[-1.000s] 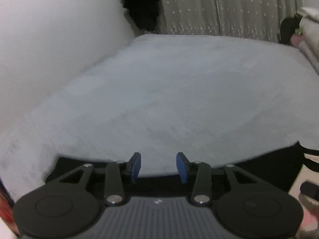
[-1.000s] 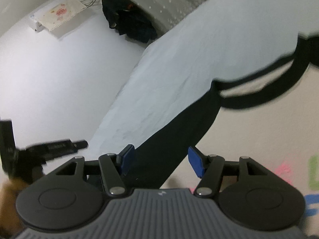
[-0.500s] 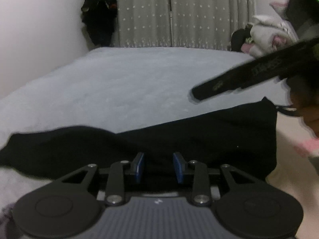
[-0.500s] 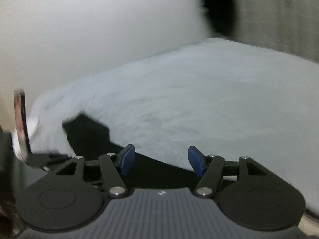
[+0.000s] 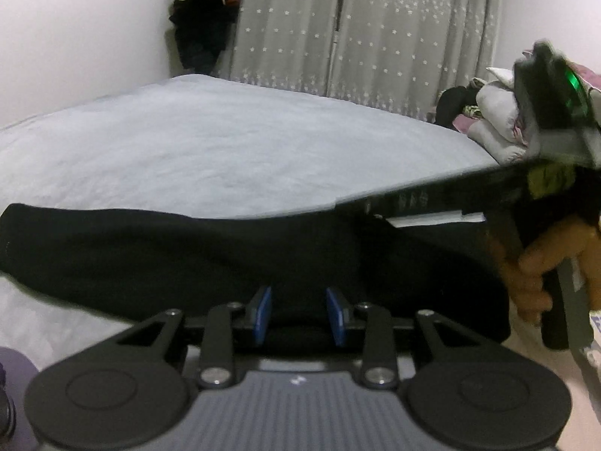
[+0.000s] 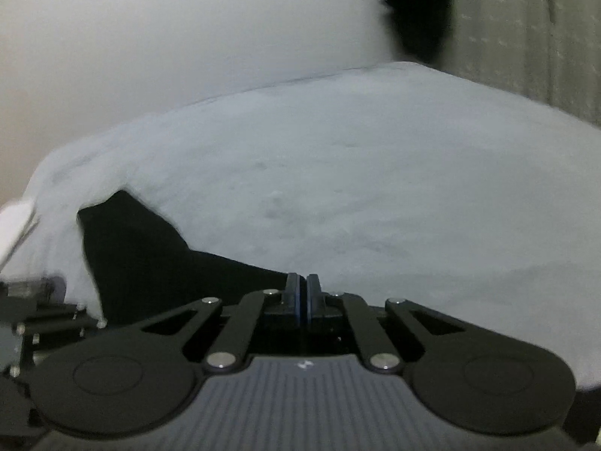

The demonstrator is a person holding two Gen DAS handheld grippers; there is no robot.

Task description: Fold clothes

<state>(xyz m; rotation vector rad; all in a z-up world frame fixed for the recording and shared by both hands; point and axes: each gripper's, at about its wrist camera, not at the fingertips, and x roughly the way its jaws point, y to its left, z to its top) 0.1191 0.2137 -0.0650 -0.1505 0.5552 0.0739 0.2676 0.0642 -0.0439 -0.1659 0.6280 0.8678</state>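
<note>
A black garment (image 5: pixel 225 255) lies stretched along the near edge of a pale grey bed (image 5: pixel 233 150), its long body running from the left side across to the right, where it hangs off the mattress edge. The left gripper (image 5: pixel 298 315) hovers low over the near hem with its blue pads (image 5: pixel 261 314) spread a moderate way apart; black cloth fills the gap between them, but whether the pads press on it cannot be told, and its jaws narrowed slightly a moment ago. The right gripper (image 6: pixel 301 297) has just snapped closed: its two pads stand pressed flat together at the garment's edge, where black fabric meets the grey cover, and whether any cloth is pinched between them cannot be made out. In the left wrist view the right gripper's dark body reaches in from the right, held by a hand (image 5: pixel 526 274) wrapped round its handle. Beyond the bed hang grey star-patterned curtains (image 5: pixel 375 30), a dark bundle of clothing (image 5: pixel 206 18) in the corner, and a heap of pale laundry (image 5: pixel 496 112) at the far right.
</note>
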